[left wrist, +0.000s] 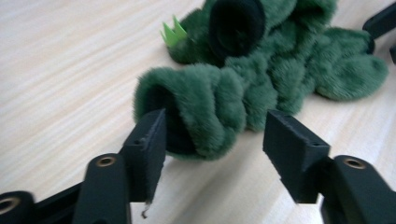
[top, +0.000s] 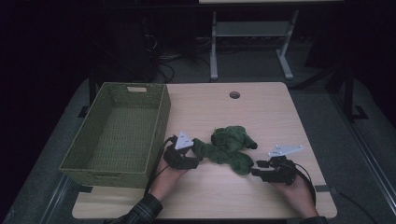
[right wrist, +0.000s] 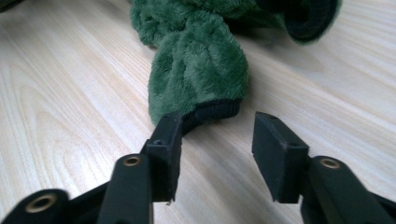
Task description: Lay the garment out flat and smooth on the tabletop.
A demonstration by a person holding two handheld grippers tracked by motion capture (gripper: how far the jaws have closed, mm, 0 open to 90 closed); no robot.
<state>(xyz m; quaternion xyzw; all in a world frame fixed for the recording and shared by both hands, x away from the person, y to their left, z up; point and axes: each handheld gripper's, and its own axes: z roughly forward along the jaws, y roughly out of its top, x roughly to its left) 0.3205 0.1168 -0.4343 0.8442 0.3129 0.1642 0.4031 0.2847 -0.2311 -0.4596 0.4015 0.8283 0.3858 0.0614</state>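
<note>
Spread left gripper (left wrist: 215, 140) and right gripper (right wrist: 217, 140) flanking green plush garment (top: 229, 147), wicker basket (top: 116, 133) left.

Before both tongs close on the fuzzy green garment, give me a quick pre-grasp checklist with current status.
1. Left tongs open, one fuzzy green garment sleeve end between the jaws: ok.
2. Right tongs open, black-cuffed sleeve end at the jaws: ok.
3. Right jaws centred on the cuff: not ok, it sits by one jaw.
4. Green woven basket open and unobstructed: ok.
5. Light wooden table bare around garment: ok.
</note>
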